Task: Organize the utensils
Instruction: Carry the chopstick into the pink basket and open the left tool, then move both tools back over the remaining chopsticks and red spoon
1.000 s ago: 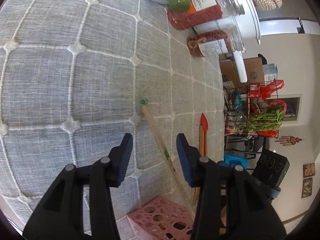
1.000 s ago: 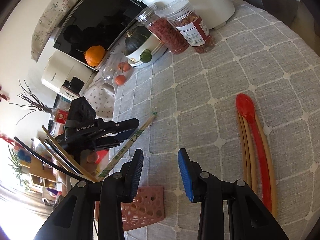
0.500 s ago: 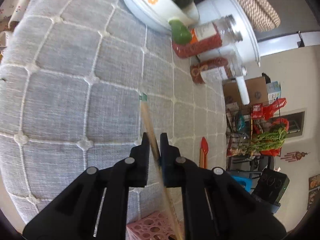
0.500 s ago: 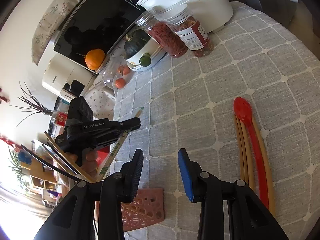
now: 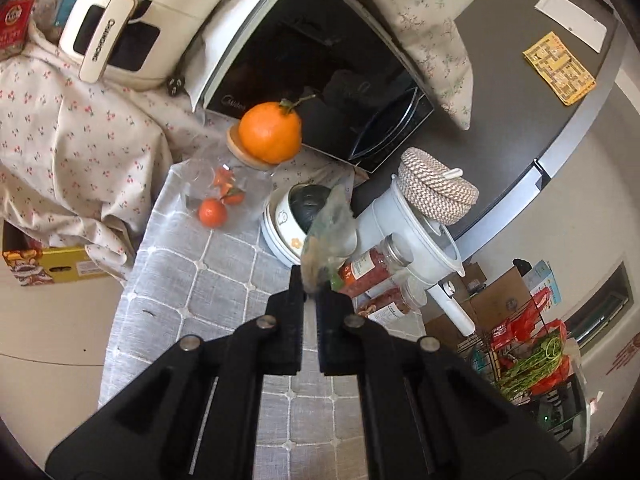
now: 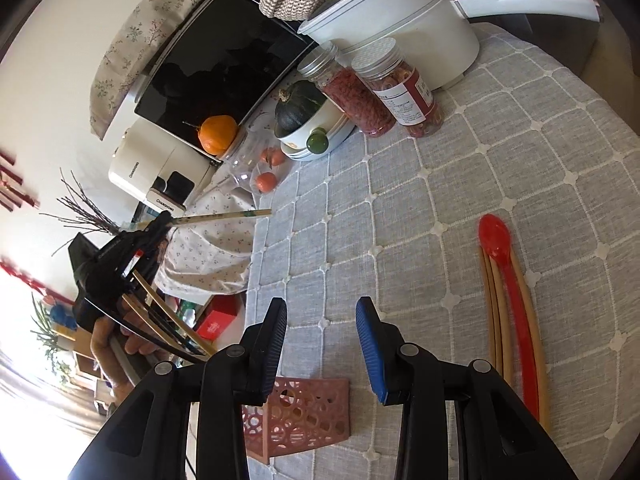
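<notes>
My left gripper [image 5: 310, 286] is shut on a wrapped pair of chopsticks [image 5: 328, 232], which points away from the camera and looks blurred. In the right wrist view the same gripper [image 6: 162, 220] holds the chopsticks [image 6: 222, 216] level in the air, off the table's left edge. My right gripper [image 6: 322, 312] is open and empty above the grey tablecloth [image 6: 420, 208]. A pink perforated utensil holder [image 6: 300, 416] lies just below it. A red spoon [image 6: 508, 280] and wooden chopsticks [image 6: 494, 312] lie on the cloth to the right.
At the table's far side stand two jars [image 6: 380, 92], a white pot [image 6: 396, 28], a bowl with a squash [image 6: 308, 120], small oranges [image 6: 266, 180] and a microwave [image 6: 224, 64]. A flowered cloth [image 6: 212, 248] hangs left of the table.
My left gripper closed on the wrapped chopsticks, lifted them off the cloth and swung left, away from the table. My right gripper stayed open and nearly still.
</notes>
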`<state>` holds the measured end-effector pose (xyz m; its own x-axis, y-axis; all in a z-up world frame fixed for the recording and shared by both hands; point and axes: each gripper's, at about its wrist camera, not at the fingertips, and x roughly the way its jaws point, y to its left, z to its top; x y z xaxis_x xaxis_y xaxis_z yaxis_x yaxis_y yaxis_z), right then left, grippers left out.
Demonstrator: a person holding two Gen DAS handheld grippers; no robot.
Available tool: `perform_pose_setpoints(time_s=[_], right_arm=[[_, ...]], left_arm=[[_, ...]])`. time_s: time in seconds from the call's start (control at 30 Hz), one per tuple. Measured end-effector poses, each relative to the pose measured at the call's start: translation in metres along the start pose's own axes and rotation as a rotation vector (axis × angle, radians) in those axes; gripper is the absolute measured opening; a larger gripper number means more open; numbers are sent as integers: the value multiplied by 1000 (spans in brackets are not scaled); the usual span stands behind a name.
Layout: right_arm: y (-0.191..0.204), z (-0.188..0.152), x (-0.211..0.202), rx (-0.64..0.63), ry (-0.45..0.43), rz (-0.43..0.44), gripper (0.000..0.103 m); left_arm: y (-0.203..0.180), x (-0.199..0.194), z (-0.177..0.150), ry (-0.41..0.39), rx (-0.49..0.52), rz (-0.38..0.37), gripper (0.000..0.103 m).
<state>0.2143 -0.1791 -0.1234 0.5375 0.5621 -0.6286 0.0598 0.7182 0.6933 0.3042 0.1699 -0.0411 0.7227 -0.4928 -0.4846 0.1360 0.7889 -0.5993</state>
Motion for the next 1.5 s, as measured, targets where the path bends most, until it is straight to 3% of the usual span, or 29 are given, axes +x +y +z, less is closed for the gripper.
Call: perform_pose_setpoints(time_s=[0.17, 0.27, 0.43, 0.5, 0.67, 0.97, 1.2, 1.3, 1.37, 1.43, 1.5], right_arm=[[1, 1, -8, 7, -7, 23, 38], [6, 1, -16, -11, -12, 35, 38], [14, 2, -33, -28, -35, 69, 38], [16, 2, -40, -36, -46, 80, 38], [17, 2, -57, -52, -65, 84, 38], [10, 1, -75, -61, -84, 75, 38], [10, 0, -72, -65, -74, 72, 38], [11, -1, -71, -66, -70, 70, 38], [11, -1, -71, -65, -72, 67, 38], [11, -1, -73, -65, -72, 63, 38], [11, 0, -76, -65, -77, 63, 40]], left_arm=[[-34, -40, -5, -64, 115, 80, 6], [-69, -80, -8, -71, 234, 123, 6], [-128, -132, -45, 11, 462, 139, 6], [-137, -137, -62, 57, 494, 150, 6], [-137, -132, -92, 168, 494, 166, 6], [-139, -133, -101, 199, 488, 159, 6], [-140, -111, -116, 282, 523, 204, 6], [-131, -87, -126, 361, 513, 194, 6], [-123, -73, -130, 403, 489, 208, 13], [-118, -68, -127, 400, 465, 256, 28], [-119, -72, -123, 368, 440, 248, 29]])
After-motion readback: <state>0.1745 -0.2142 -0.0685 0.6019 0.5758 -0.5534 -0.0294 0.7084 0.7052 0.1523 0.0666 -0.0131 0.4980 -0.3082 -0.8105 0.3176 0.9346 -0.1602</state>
